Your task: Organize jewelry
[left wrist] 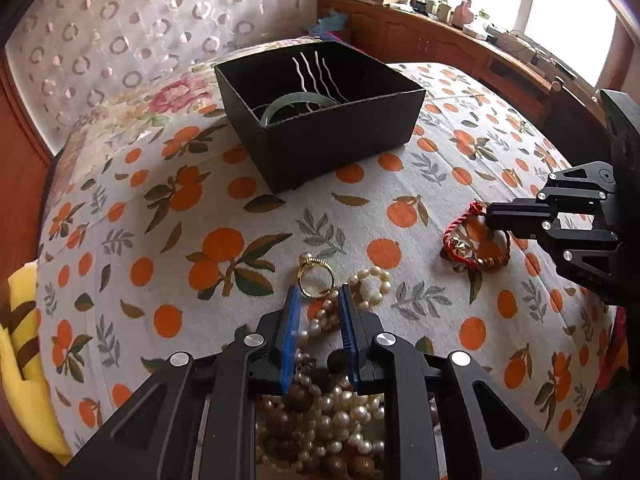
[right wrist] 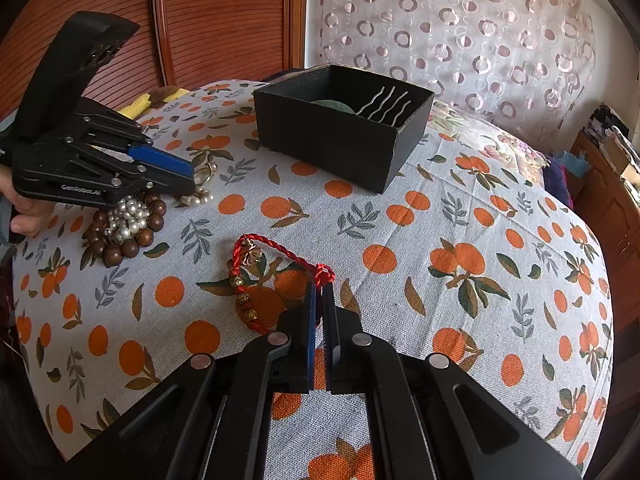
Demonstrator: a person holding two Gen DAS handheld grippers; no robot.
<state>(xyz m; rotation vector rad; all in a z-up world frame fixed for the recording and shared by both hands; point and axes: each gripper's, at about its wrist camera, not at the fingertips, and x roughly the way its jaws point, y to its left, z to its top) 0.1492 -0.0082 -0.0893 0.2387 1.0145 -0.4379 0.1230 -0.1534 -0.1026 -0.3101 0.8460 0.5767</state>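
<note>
A black open box [left wrist: 320, 120] stands on the orange-print cloth; inside are a green bangle [left wrist: 296, 106] and wavy silver hairpins [left wrist: 316, 76]. It also shows in the right wrist view [right wrist: 340, 136]. My left gripper [left wrist: 318, 296] is open, low over a pile of pearl and brown wooden beads [left wrist: 320, 412], with a gold ring [left wrist: 316, 276] and a small pearl bracelet [left wrist: 370, 284] just ahead of its tips. My right gripper [right wrist: 319, 288] is shut on the knotted end of a red cord bracelet [right wrist: 276, 276] with gold beads, lying on the cloth.
The cloth covers a bed [right wrist: 460, 240]. A yellow cushion [left wrist: 24, 360] lies at its left edge. A wooden cabinet [left wrist: 460, 48] with clutter stands under the window at the back right. A patterned curtain [left wrist: 140, 20] hangs behind the box.
</note>
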